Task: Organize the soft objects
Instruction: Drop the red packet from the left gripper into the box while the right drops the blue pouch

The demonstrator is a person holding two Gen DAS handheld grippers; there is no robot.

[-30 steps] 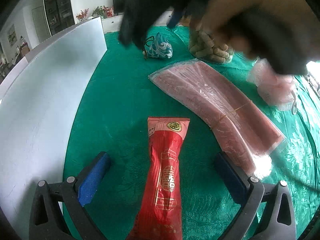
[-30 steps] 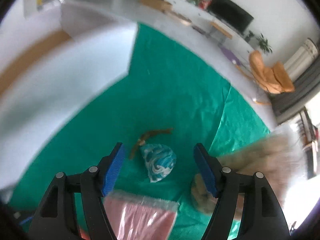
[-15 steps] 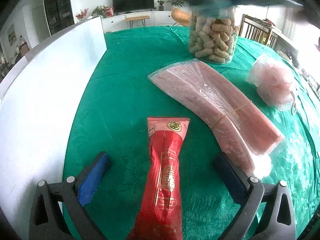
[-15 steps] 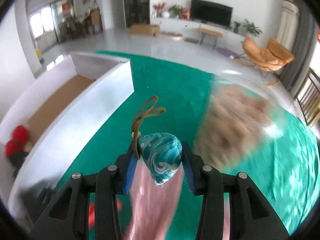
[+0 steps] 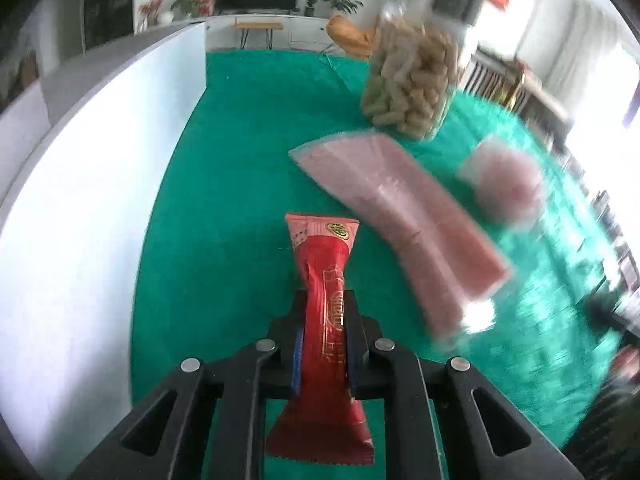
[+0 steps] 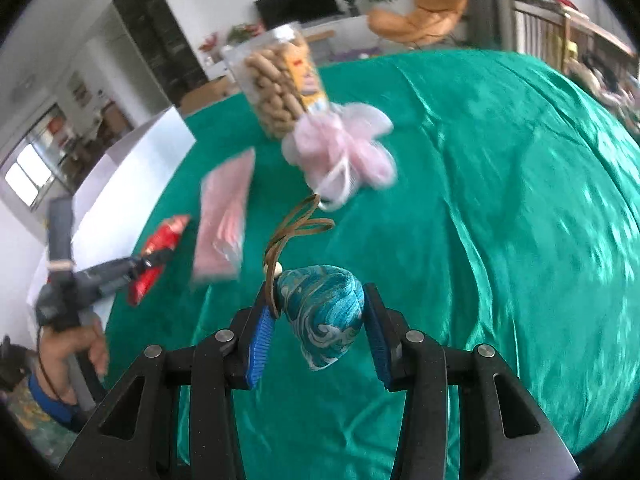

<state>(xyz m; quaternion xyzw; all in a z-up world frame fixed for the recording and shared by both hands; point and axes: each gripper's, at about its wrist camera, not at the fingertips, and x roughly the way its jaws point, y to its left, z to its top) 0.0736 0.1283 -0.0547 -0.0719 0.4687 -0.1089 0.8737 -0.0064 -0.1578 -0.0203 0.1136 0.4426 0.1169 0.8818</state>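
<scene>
Here the left gripper (image 5: 323,340) is clamped on the red snack packet (image 5: 326,312), its pads pressing the packet at mid-length so that the wrapper is pinched narrow between them; the packet's sealed upper end projects forward past the fingertips over the green tablecloth (image 5: 240,160). The right gripper (image 6: 318,328) is clamped on the blue patterned pouch (image 6: 322,316), which sits between the two blue-lined pads with its brown cord (image 6: 294,232) looping upward from the left side. In the left wrist view, a flat pink packet (image 5: 400,216) lies on the cloth just right of the red packet, a clear jar of tan cylindrical snacks (image 5: 412,80) stands beyond it, and a pink mesh bundle (image 5: 504,180) lies to the right of the pink packet, blurred. A white box wall (image 5: 80,200) borders the cloth on the left. In the right wrist view, the person's hand (image 6: 76,344) holds the left gripper's handle at lower left, near the white box.
</scene>
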